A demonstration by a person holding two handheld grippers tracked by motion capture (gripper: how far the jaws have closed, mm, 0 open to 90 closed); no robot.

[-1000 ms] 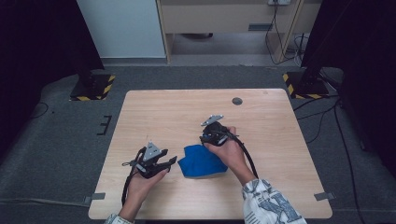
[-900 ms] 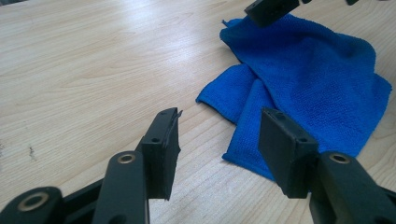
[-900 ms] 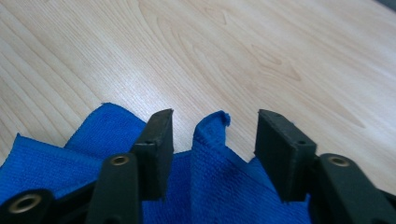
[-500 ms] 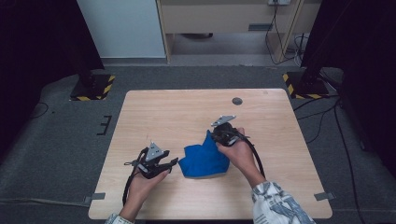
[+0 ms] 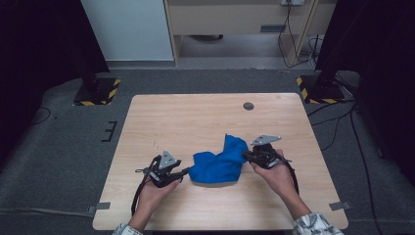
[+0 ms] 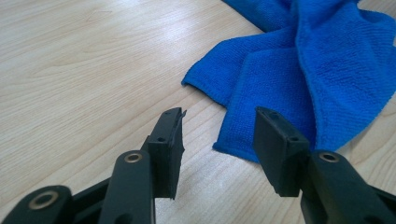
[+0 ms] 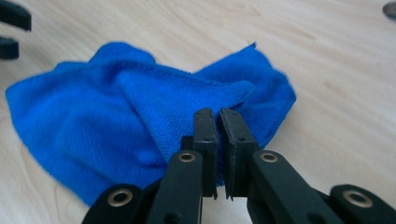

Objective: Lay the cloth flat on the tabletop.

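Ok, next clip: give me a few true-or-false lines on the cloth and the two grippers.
1. The right gripper is shut on the cloth. True.
2. The left gripper grips the cloth too. False: its fingers stand apart over bare table, with the cloth's edge just ahead of them.
3. The cloth is red. False: it is blue.
4. The cloth lies crumpled, not spread flat. True.
5. The cloth hangs off the table's edge. False: it sits between the two grippers, well inside the edges.
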